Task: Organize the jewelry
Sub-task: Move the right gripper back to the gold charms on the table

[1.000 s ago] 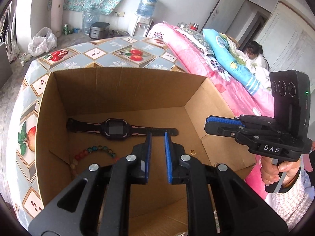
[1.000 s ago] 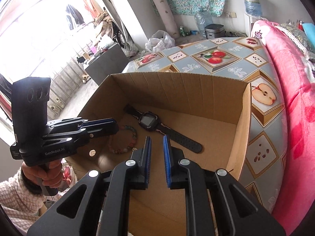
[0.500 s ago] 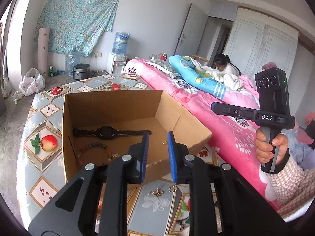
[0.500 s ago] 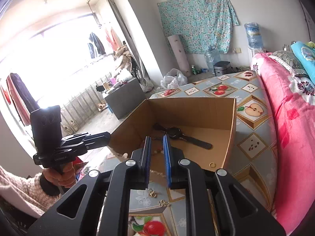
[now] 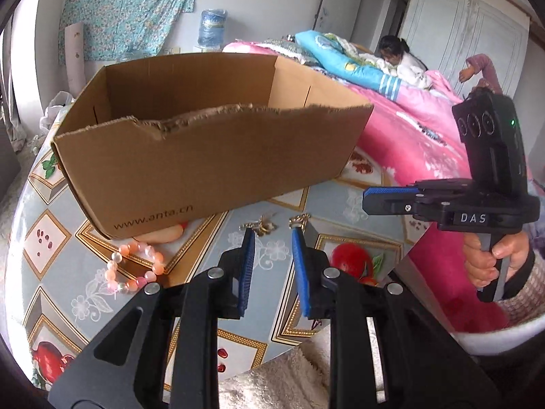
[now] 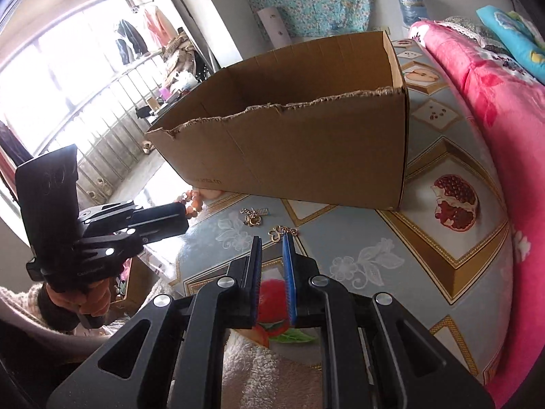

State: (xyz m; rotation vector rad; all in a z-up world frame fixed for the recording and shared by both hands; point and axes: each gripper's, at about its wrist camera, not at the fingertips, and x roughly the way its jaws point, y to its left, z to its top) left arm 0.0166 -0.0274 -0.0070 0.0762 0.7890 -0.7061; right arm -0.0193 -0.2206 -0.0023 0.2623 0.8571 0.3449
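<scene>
A lived-in home bedroom: a bed [image 5: 402, 129] with pink bedding, a wardrobe [image 5: 473, 34], a water jug [image 5: 212, 27] and hanging clothes [image 6: 136, 34] by the window.

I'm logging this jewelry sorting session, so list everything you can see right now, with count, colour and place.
Cardboard box: one, brown, torn front rim, on the table.
Bead bracelet: one, pink and orange, on the table in front of the box's left end.
Gold trinkets: two small clusters, one left, one right, on the table in front of the box.
Table: one, grey-blue fruit-print cover.
Bed: pink blanket, to the right.
Water bottle: one, blue, by the far wall.
Left tool: black, blue pads, jaws opening, nothing between them.
Right tool: black, blue pads, narrow gap, empty.
</scene>
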